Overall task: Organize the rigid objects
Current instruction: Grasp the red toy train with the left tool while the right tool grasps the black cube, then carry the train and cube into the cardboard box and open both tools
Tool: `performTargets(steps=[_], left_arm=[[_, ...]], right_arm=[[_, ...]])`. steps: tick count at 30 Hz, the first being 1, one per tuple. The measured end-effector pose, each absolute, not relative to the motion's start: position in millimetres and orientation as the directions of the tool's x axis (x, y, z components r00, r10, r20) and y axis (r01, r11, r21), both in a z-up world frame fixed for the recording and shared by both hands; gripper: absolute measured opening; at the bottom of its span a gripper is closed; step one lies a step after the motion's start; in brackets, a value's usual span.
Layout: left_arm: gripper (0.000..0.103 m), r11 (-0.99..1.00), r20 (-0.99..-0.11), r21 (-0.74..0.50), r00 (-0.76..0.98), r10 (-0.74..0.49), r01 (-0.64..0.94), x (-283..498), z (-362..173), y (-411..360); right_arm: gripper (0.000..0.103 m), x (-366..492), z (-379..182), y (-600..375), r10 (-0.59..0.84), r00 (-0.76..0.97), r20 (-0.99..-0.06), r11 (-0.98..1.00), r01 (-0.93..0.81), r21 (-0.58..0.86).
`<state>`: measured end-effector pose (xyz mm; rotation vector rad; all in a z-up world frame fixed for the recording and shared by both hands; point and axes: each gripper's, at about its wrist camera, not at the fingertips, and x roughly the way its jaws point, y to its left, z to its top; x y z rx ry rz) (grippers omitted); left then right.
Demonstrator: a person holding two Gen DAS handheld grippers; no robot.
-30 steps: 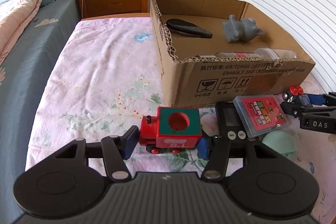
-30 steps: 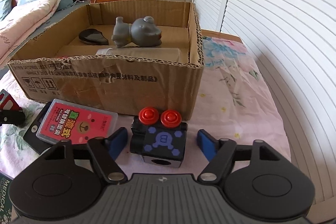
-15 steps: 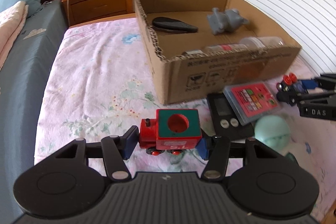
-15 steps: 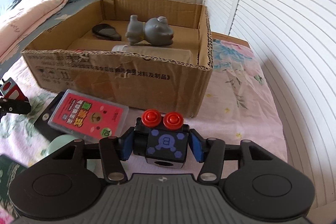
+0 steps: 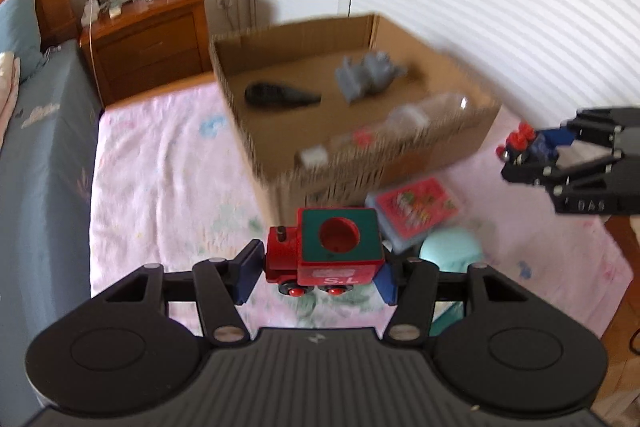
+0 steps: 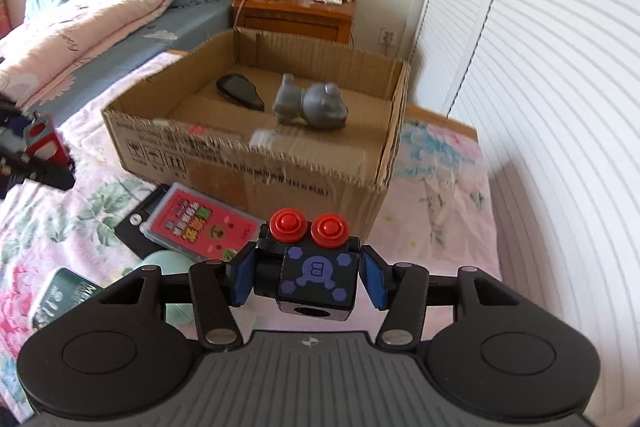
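My left gripper (image 5: 318, 273) is shut on a red and green toy train (image 5: 326, 251) and holds it in the air above the bed, short of the cardboard box (image 5: 360, 163). My right gripper (image 6: 308, 275) is shut on a black toy cube with two red buttons (image 6: 310, 263), also lifted, in front of the box (image 6: 256, 171). The right gripper with the cube shows in the left wrist view (image 5: 532, 147). The box holds a grey animal figure (image 6: 310, 103), a black oval object (image 6: 240, 93) and a clear bottle (image 5: 404, 123).
On the flowered bed cover lie a red card case (image 6: 200, 223) on a black device (image 6: 136, 231), a mint green round object (image 5: 450, 251) and a dark green box (image 6: 60, 297). A wooden nightstand (image 5: 148, 43) stands behind; white shutter doors are at the right.
Both grippers have risen with their toys and moved toward the box. The right gripper closed on the cube between one second and half a second ago.
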<state>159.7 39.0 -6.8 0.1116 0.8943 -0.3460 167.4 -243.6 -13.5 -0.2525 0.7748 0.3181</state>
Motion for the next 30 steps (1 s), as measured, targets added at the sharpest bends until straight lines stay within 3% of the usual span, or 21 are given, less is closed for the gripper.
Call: performTargets(steps=[7, 15, 17, 18, 19, 25, 30], left_arm=[[0.056, 0.932, -0.738, -0.010, 0.626, -0.251, 0.363, 196, 21, 22], [0.056, 0.940, -0.762, 0.021, 0.614, -0.205, 0.340, 256, 12, 8], [0.066, 0.948, -0.762, 0.019, 0.618, -0.191, 0.317, 268, 6, 8], [0.085, 0.956, -0.763, 0.022, 0.623, -0.174, 0.294, 272, 4, 10], [0.095, 0.966, -0.759, 0.027, 0.634, -0.148, 0.258, 275, 3, 12], [0.095, 0.973, -0.736, -0.097, 0.644, -0.211, 0.207, 259, 2, 36], [0.095, 0.975, -0.709, -0.094, 0.674, -0.208, 0.202, 227, 4, 43]], right_arm=[[0.059, 172, 11, -241, 0.210, 0.705, -0.677, 0.915, -0.385, -0.118], [0.059, 182, 23, -235, 0.215, 0.720, -0.660, 0.914, -0.387, -0.124], [0.059, 182, 24, -233, 0.214, 0.720, -0.660, 0.913, -0.387, -0.126], [0.059, 182, 24, -233, 0.214, 0.720, -0.660, 0.913, -0.387, -0.127], [0.059, 182, 24, -232, 0.214, 0.719, -0.661, 0.913, -0.388, -0.127], [0.059, 184, 23, -230, 0.206, 0.714, -0.669, 0.912, -0.388, -0.133], [0.059, 190, 24, -224, 0.214, 0.708, -0.673, 0.911, -0.394, -0.125]])
